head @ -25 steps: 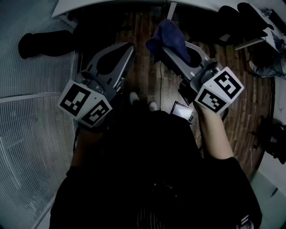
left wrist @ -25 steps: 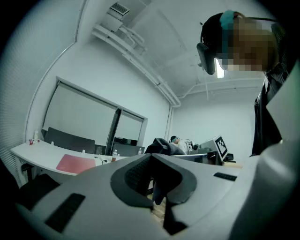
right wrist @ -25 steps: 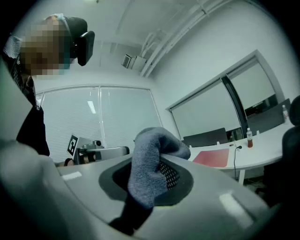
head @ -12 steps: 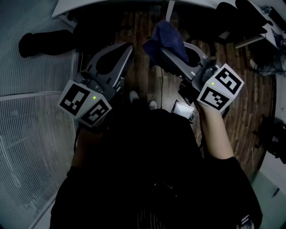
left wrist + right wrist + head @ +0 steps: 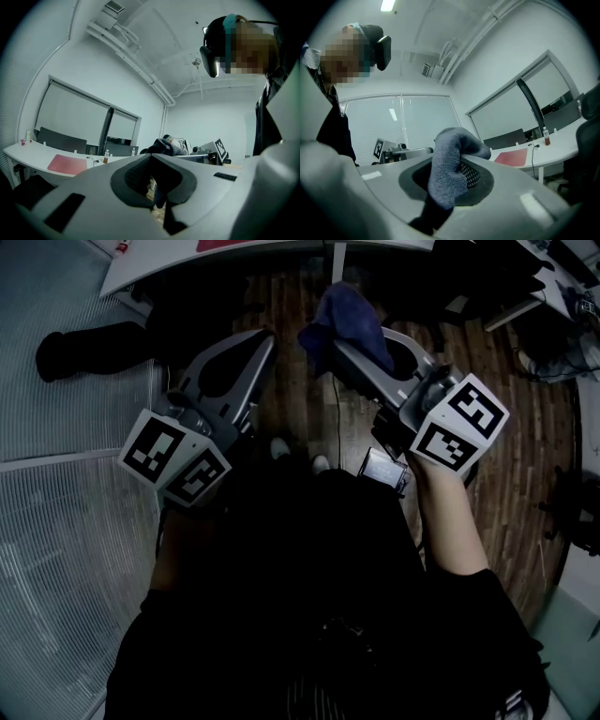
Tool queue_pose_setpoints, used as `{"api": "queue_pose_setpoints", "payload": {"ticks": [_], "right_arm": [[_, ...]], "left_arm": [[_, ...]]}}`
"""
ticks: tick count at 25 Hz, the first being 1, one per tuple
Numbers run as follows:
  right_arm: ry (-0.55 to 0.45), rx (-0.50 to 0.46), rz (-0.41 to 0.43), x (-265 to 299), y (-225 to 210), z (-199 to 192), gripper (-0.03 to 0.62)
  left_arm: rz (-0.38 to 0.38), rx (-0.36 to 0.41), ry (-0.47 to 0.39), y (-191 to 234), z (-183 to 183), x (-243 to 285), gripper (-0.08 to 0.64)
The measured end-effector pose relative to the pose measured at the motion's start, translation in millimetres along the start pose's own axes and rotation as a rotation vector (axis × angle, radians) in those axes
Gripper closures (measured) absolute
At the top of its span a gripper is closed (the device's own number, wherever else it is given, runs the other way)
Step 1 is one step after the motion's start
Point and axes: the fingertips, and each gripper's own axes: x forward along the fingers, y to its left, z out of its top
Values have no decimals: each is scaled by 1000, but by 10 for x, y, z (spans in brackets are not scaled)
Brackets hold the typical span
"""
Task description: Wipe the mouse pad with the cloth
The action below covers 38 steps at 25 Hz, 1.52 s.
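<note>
Cloth (image 5: 347, 317): thick, knitted, blue in the head view and grey-blue in the right gripper view (image 5: 449, 165). It is bunched into a lump. One fold rises over the jaw tips and droops forward, and a darker tail hangs down between the jaws. It is held in the air above the wooden floor (image 5: 300, 404), not touching the desk.

Right gripper (image 5: 336, 348): jaws clamped on the cloth, which fills the hollow between them. Its marker cube faces the person.

Left gripper (image 5: 265, 341): jaws drawn together at the tips with nothing between them. Only the dark hollow of the pads shows in its own view (image 5: 152, 158). It is held level beside the right gripper, apart from it.

Mouse pad (image 5: 67, 164): a flat, pinkish-red rectangle lying on the curved white desk (image 5: 28, 157). It also shows in the right gripper view (image 5: 514, 156). It is well apart from both grippers and from the cloth.

Bottle (image 5: 545, 136): small, upright on the same desk, near the pad.

Person: dark sleeves, standing, with pale shoe tips (image 5: 281, 446) on the floor.
</note>
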Motion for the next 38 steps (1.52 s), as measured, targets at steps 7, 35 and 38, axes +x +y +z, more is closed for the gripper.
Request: {"api": "queue_pose_setpoints", "payload": {"ticks": [7,35,38], "right_arm": [[-19,13,-23,-114,-137,81,520],[-32,-24,-193,1397,-1286,630,522],[-18,-24,-201,1706,-1383,639,521]], "left_arm": [[-27,1,11,-10,38,147,552],[-196,12,14,1963,594,950,552],[-201,13,12,2268,627,911,552]]}}
